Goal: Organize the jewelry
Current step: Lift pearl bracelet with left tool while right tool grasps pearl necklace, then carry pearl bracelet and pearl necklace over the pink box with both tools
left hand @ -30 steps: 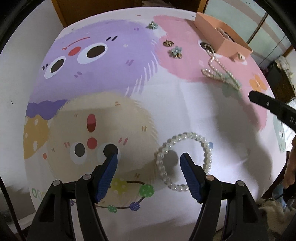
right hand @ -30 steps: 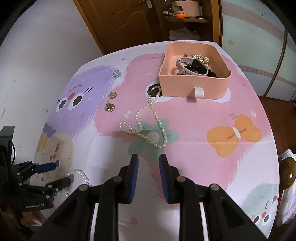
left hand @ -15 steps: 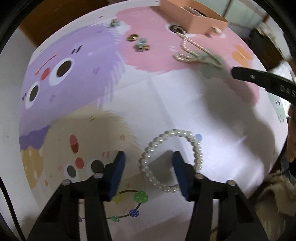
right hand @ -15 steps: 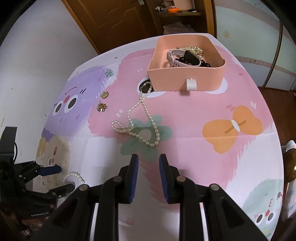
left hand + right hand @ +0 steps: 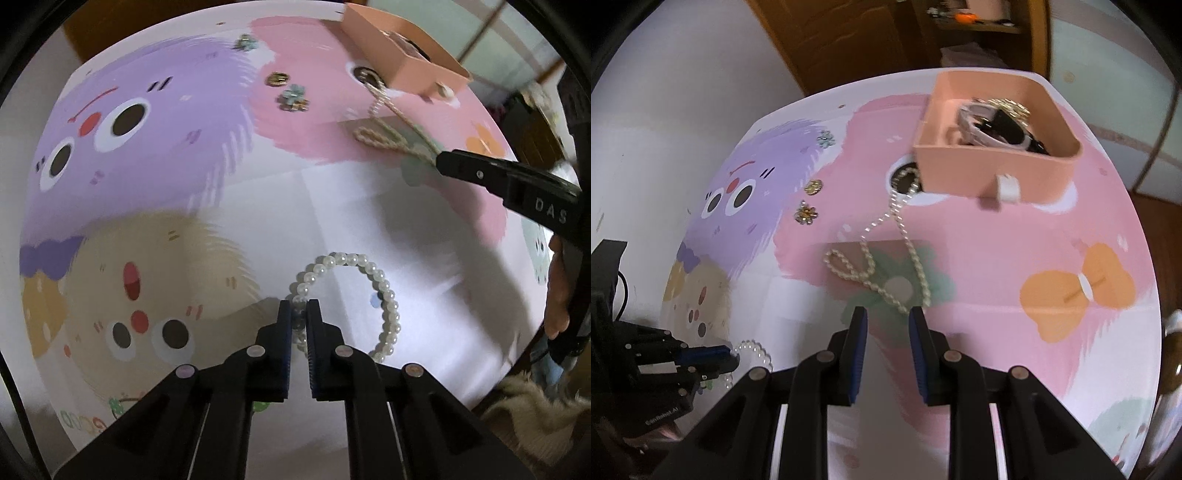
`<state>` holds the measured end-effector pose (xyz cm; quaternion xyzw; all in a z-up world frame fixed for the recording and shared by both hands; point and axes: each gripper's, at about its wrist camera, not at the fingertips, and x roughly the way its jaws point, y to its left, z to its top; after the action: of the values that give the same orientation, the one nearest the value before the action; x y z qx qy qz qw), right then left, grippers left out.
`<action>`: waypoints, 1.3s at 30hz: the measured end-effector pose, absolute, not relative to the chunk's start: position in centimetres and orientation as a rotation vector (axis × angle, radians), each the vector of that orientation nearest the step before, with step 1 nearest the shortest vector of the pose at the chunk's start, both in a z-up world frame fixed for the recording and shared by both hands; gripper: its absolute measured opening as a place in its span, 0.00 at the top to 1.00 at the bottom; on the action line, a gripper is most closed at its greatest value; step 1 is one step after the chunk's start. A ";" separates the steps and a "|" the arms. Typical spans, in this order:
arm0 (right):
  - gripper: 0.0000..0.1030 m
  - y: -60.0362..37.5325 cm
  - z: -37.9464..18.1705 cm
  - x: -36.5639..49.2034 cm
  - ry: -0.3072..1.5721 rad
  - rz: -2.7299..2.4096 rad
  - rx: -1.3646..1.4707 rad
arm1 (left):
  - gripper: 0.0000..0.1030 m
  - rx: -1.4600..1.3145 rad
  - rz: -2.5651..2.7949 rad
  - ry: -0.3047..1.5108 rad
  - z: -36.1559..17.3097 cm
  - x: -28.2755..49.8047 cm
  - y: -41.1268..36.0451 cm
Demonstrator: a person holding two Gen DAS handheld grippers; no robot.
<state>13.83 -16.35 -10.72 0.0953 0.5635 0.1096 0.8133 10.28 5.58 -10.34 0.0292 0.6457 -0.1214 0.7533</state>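
Observation:
My left gripper (image 5: pixel 299 314) is shut on the left side of a white pearl bracelet (image 5: pixel 384 288), which lies on the cartoon tablecloth (image 5: pixel 332 206); the bracelet also shows in the right wrist view (image 5: pixel 755 350). My right gripper (image 5: pixel 885 325) is open a little and empty, just short of a long pearl necklace (image 5: pixel 886 254). The necklace runs up to a pink jewelry box (image 5: pixel 993 170) that holds a watch and other pieces. The box shows at the top right of the left wrist view (image 5: pixel 391 55).
Three small flower brooches (image 5: pixel 807 214) (image 5: pixel 813 186) (image 5: pixel 826 139) lie on the cloth left of the box. The right gripper's finger (image 5: pixel 509 177) reaches in at the right of the left wrist view. A wooden door and shelf stand behind the table.
My left gripper closed from wide open onto the pearl bracelet. My right gripper moved forward toward the pearl necklace and opened slightly.

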 end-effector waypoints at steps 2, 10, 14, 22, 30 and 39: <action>0.75 -15.6 -10.6 14.4 1.197 0.262 0.171 | 0.95 0.021 -0.249 1.404 -10.1 10.4 6.3; 0.70 -12.8 -11.7 16.4 1.227 0.352 -0.001 | 0.95 -0.048 -0.219 1.369 -9.3 10.8 7.4; 0.68 -12.2 -12.0 17.1 1.241 0.365 -0.044 | 0.95 -0.090 -0.210 1.371 -9.6 11.1 8.3; 0.79 -10.5 -11.9 17.8 1.223 0.394 -0.121 | 0.95 -0.121 -0.205 1.356 -9.0 10.8 8.5; 0.96 -12.0 -10.9 17.8 1.222 0.411 0.020 | 0.95 -0.150 -0.202 1.306 -7.1 11.1 8.8; 0.96 -15.0 -4.7 17.6 1.112 0.437 0.189 | 0.95 -0.135 -0.240 1.185 -1.8 12.0 8.1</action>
<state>17.63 -15.03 -4.67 0.0889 0.5227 0.2053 0.8226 11.97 8.08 -1.77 -0.0635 0.5567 -0.1128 0.8206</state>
